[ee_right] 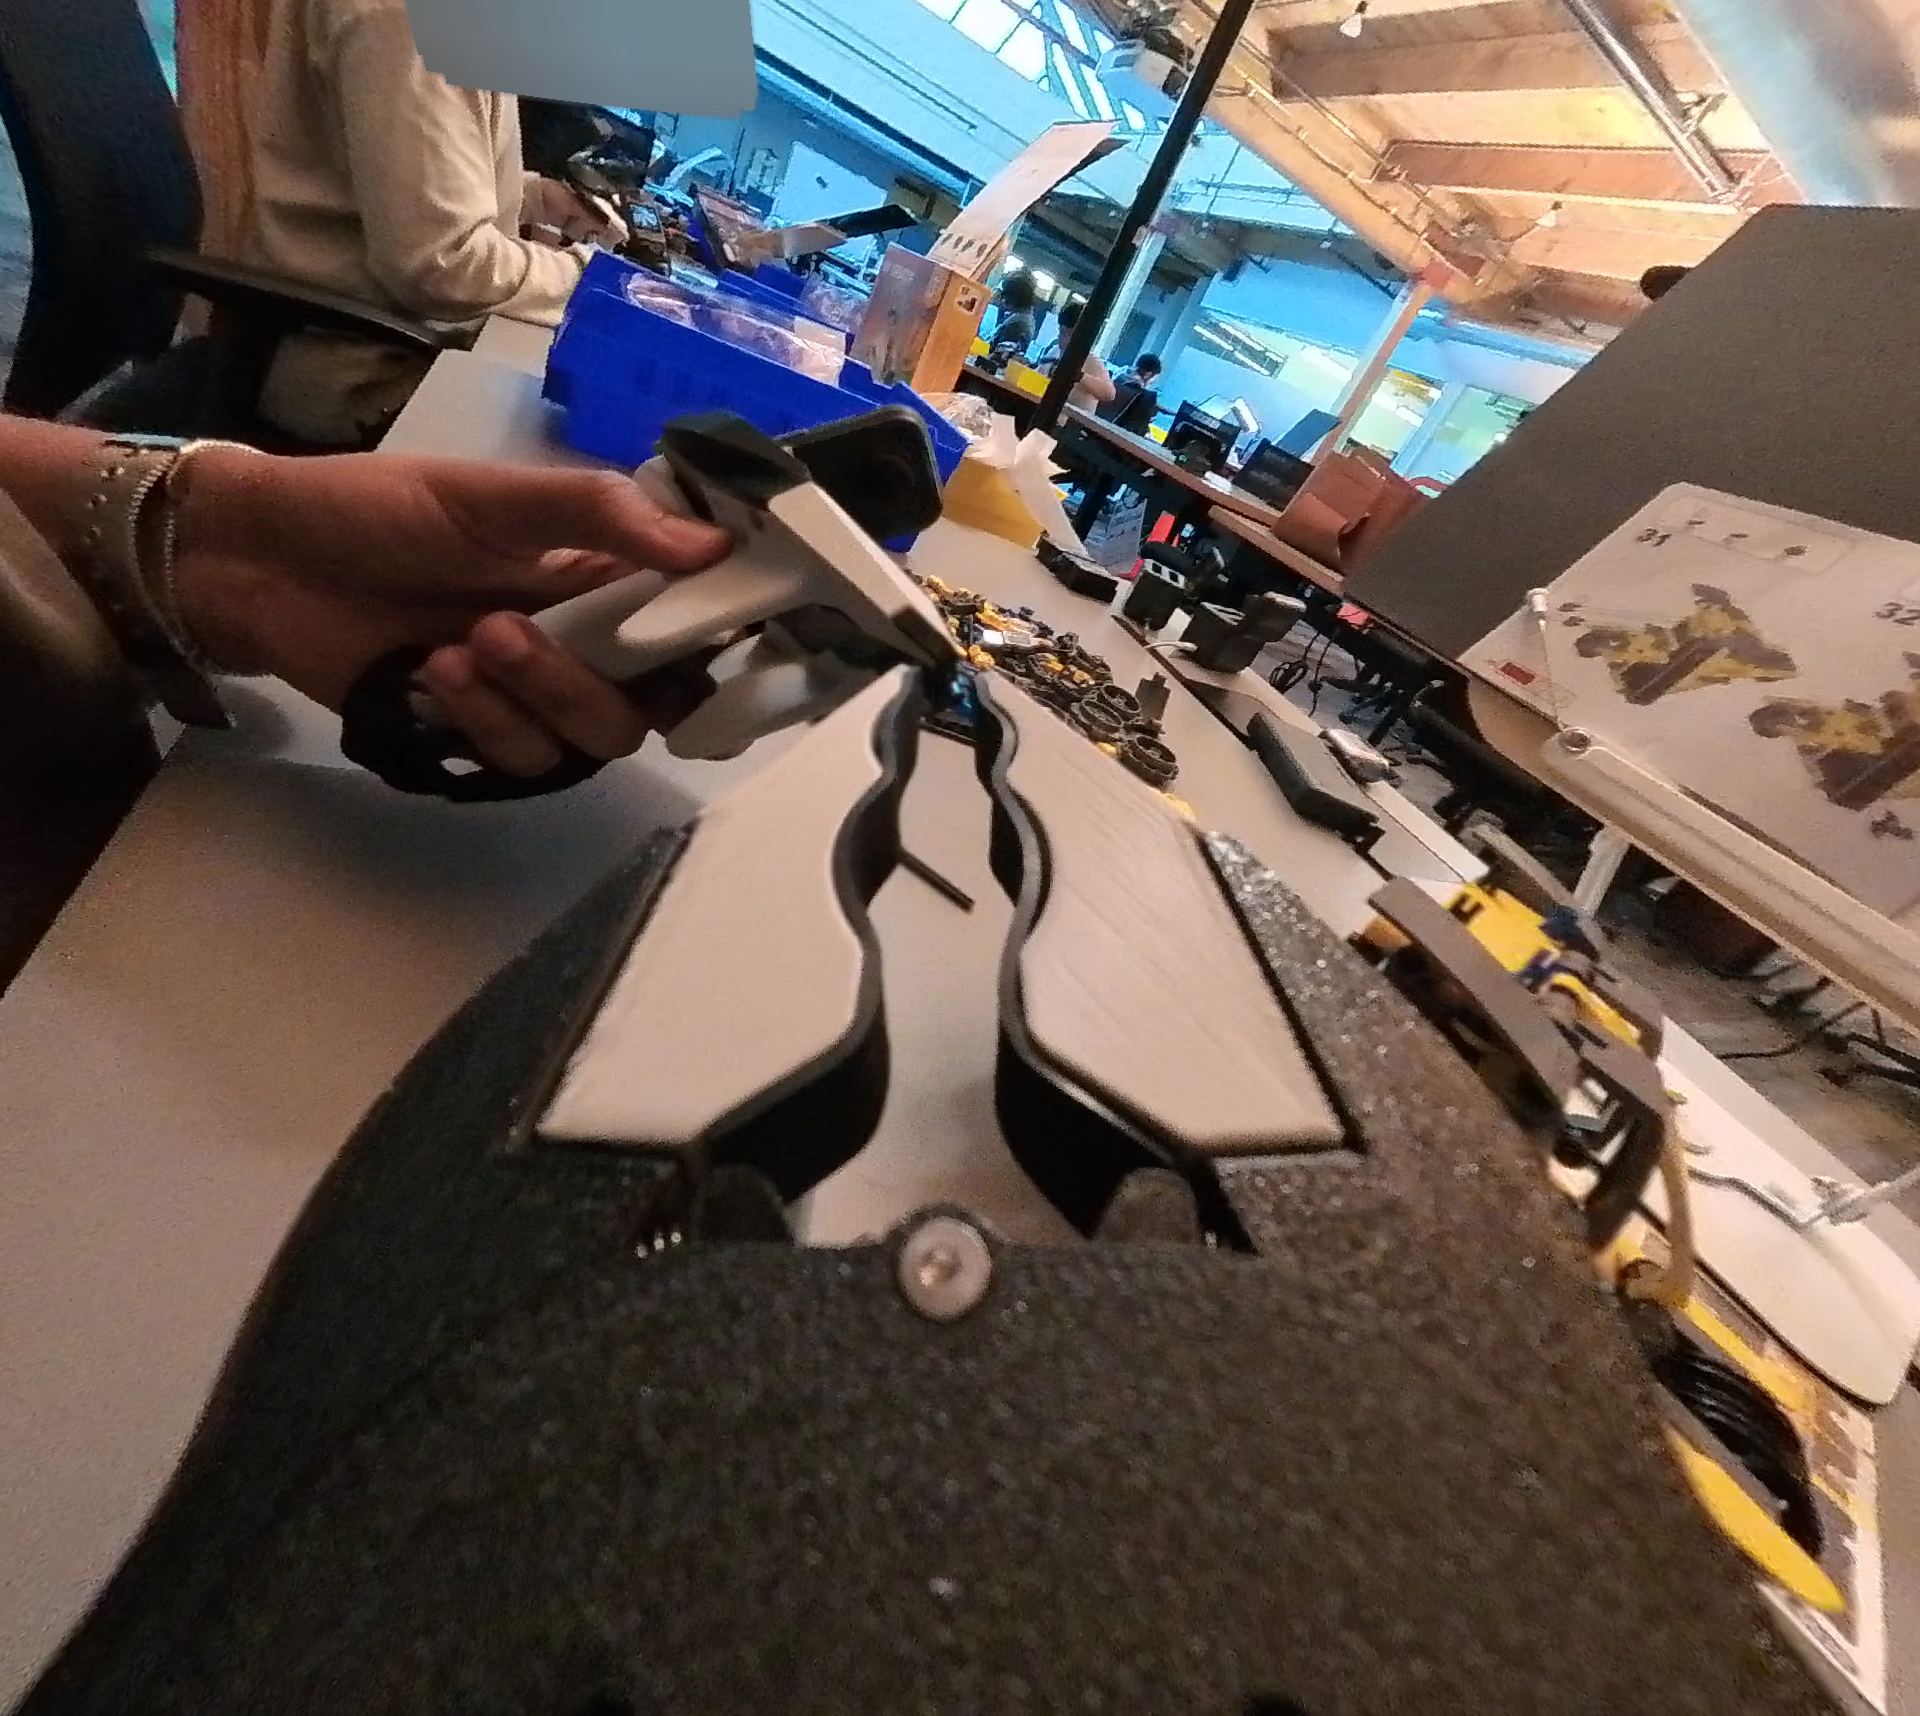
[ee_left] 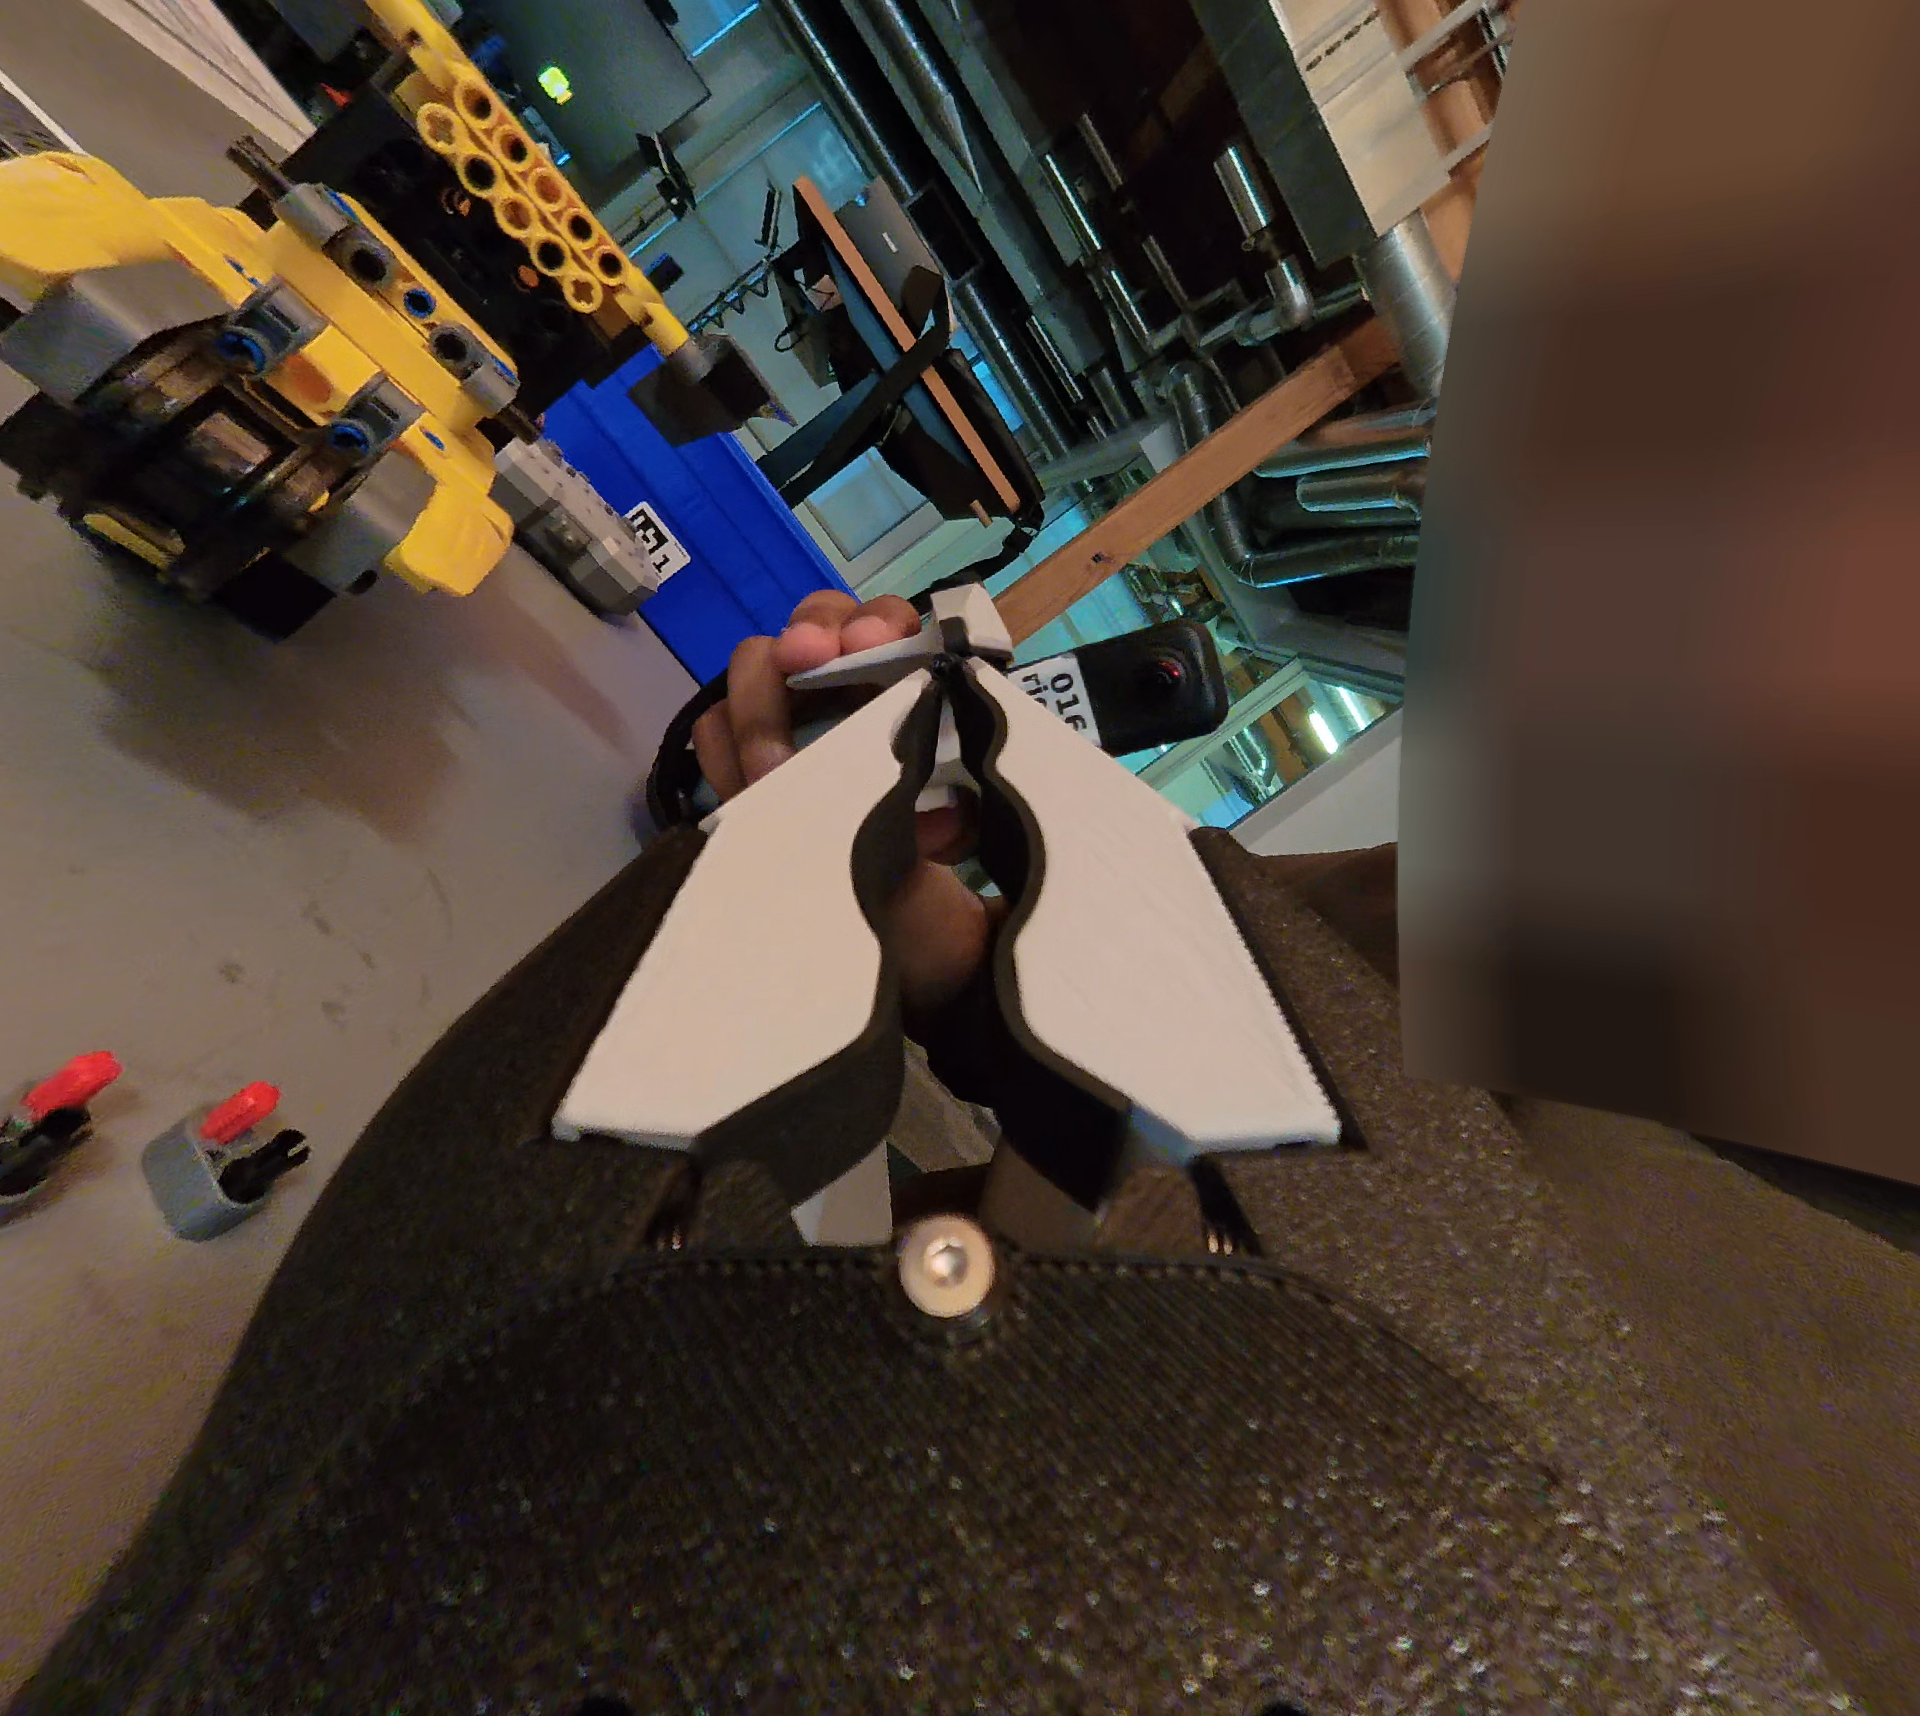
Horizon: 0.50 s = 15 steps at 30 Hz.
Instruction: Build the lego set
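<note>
My left gripper (ee_left: 941, 671) and my right gripper (ee_right: 953, 692) meet tip to tip above the grey table (ee_right: 260, 887). Both are shut, pinching a tiny blue-and-black pin (ee_right: 962, 696), which shows only as a dark speck in the left wrist view (ee_left: 939, 663). A hand (ee_right: 416, 544) holds the left gripper, which comes in from the left in the right wrist view (ee_right: 935, 650). The right gripper faces the camera in the left wrist view (ee_left: 961, 632), held by a hand (ee_left: 790, 710).
A yellow brick-built model (ee_left: 260, 378) stands on the table, also at the right in the right wrist view (ee_right: 1507, 960). Two small grey pieces with red pins (ee_left: 218, 1157) lie near. Blue bin (ee_right: 675, 357), pile of loose parts (ee_right: 1049, 669), instruction booklet on a stand (ee_right: 1714, 658), black pole (ee_right: 1164, 139), a seated person (ee_right: 364, 139). My two grippers' fingertips are within a few centimetres of each other.
</note>
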Available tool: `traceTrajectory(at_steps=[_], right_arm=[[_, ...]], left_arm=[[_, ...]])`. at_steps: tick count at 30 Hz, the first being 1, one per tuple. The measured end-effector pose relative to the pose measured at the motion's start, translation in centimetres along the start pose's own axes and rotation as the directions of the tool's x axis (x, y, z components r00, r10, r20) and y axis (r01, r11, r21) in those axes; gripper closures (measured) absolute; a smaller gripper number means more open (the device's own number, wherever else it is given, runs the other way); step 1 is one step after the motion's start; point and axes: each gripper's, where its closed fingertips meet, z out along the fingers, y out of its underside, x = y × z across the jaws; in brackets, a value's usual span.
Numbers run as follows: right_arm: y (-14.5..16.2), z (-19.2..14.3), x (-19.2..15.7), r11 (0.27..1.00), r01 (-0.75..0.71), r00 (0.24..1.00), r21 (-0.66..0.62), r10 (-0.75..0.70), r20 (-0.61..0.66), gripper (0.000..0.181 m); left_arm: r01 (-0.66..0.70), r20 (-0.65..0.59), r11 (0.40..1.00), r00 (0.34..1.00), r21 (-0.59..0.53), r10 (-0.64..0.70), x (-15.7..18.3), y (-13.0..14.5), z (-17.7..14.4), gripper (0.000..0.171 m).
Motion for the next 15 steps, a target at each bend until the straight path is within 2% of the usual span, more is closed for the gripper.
traceTrajectory(at_steps=[3, 7, 9, 10, 15], right_arm=[[0.12, 0.07, -0.05, 1.000, -0.010, 1.000, -0.006, 0.011, 0.004, 0.165], [0.46, 0.11, -0.11, 1.000, 0.004, 1.000, -0.022, -0.004, 0.006, 0.165], [0.41, 0.10, -0.24, 1.000, 0.009, 1.000, -0.021, -0.009, 0.011, 0.171], [0.37, 0.06, -0.27, 1.000, 0.016, 1.000, -0.019, -0.016, 0.011, 0.180], [0.79, 0.01, 0.23, 0.998, 0.050, 0.999, -0.049, -0.051, -0.014, 0.181]], left_arm=[[0.004, 0.002, 1.000, 1.000, -0.010, -0.004, -0.10, 0.19, 0.01, 0.171], [0.020, -0.006, 1.000, 1.000, -0.021, -0.020, -0.09, 0.44, 0.11, 0.171], [0.024, -0.005, 0.999, 1.000, -0.026, -0.024, -0.16, 0.60, 0.14, 0.171], [0.025, -0.005, 0.999, 1.000, -0.026, -0.025, -0.17, 0.64, 0.15, 0.171], [0.013, 0.008, 1.000, 1.000, -0.019, -0.013, -0.22, 0.43, -0.08, 0.171]])
